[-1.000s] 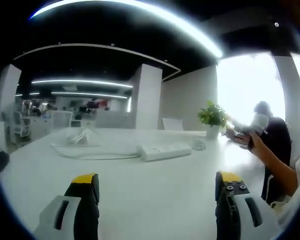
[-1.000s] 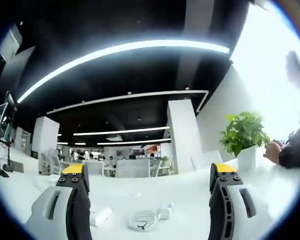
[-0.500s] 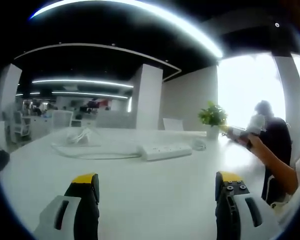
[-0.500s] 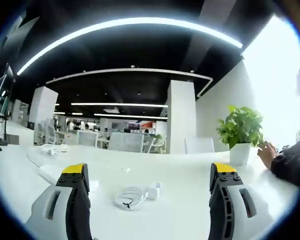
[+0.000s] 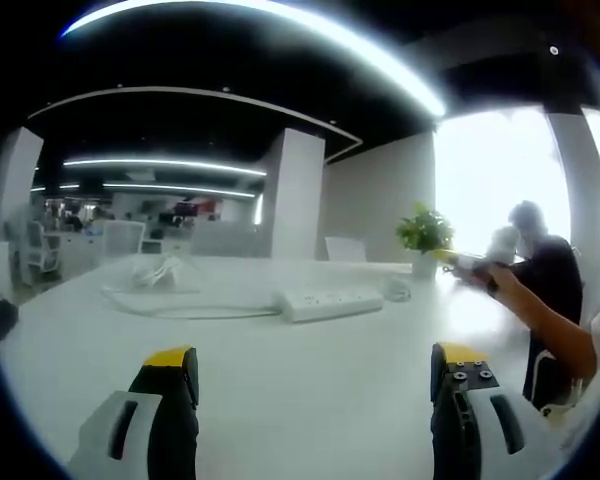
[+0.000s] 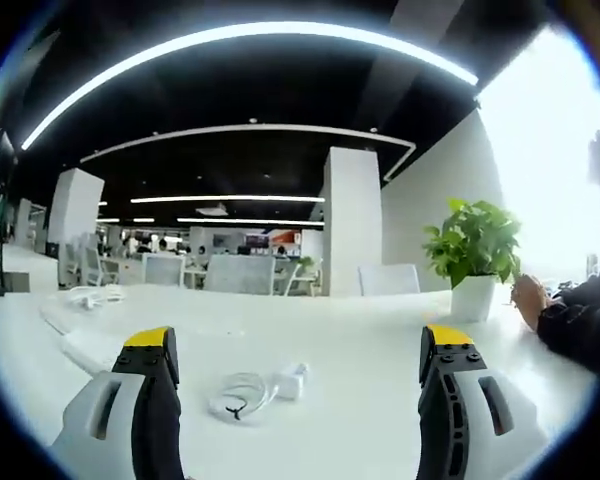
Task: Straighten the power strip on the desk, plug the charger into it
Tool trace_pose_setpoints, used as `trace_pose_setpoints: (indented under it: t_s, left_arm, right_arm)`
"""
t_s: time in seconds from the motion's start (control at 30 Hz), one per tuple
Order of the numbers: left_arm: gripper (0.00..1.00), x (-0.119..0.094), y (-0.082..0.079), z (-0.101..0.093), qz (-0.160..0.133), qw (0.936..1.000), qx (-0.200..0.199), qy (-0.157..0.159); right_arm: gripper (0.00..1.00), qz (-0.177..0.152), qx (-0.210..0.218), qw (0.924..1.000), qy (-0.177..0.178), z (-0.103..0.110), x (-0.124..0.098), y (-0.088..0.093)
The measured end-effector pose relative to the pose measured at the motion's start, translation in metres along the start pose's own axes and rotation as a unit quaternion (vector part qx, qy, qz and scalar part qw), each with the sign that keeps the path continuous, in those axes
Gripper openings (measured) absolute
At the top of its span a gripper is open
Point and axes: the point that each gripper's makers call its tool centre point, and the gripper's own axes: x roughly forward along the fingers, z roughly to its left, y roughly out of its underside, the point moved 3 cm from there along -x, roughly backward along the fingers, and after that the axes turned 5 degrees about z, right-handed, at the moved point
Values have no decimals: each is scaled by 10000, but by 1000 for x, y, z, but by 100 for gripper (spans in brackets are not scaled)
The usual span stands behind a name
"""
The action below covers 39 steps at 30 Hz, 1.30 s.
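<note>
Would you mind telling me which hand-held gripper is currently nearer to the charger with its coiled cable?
Right. The right hand-held gripper has the charger lying just ahead between its open jaws. From the left hand-held gripper, the charger lies far across the desk, beyond the power strip.

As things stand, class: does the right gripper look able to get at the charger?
Probably yes. The right gripper is open, and the charger with its coiled cable lies on bare desk between its fingers, nothing in between.

My left gripper (image 5: 312, 385) sits low and level, jaws spread wide with nothing between them. My right gripper (image 6: 294, 365) is also gaping and empty. My right arm (image 5: 535, 320) reaches forward.
</note>
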Motion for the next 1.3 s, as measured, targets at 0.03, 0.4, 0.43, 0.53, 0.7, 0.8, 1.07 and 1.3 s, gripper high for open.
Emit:
trace_pose_setpoints:
  t_s: [0.03,0.4,0.43,0.53,0.7,0.8,1.07,1.3]
  left_arm:
    - [99,0,0,0,3,10000,0,5]
    - [99,2,1,-3,6,10000,13,47]
    - [99,3,2,-3,14,10000,16,46]
    - [99,3,2,-3,8,10000,9,59]
    - [99,4,1,-5,-4,10000,28,74]
    - [99,4,0,-6,-9,9999,61,86]
    - [99,4,-1,-7,-25,9999,69,101]
    - [99,1,-1,-5,-26,9999,74,67]
  right_arm:
    - [100,-1,-20,10000,19,-1,2,0]
    - [100,223,-53,9996,185,0,25,11]
    - [100,236,-43,9995,192,1,25,12]
    - [100,228,-35,9995,227,3,27,12]
    - [100,282,172,9991,255,3,36,14]
    - [100,301,160,9990,288,7,39,14]
    - [100,327,221,9984,409,13,56,15]
    - [100,367,284,9980,418,23,69,21]
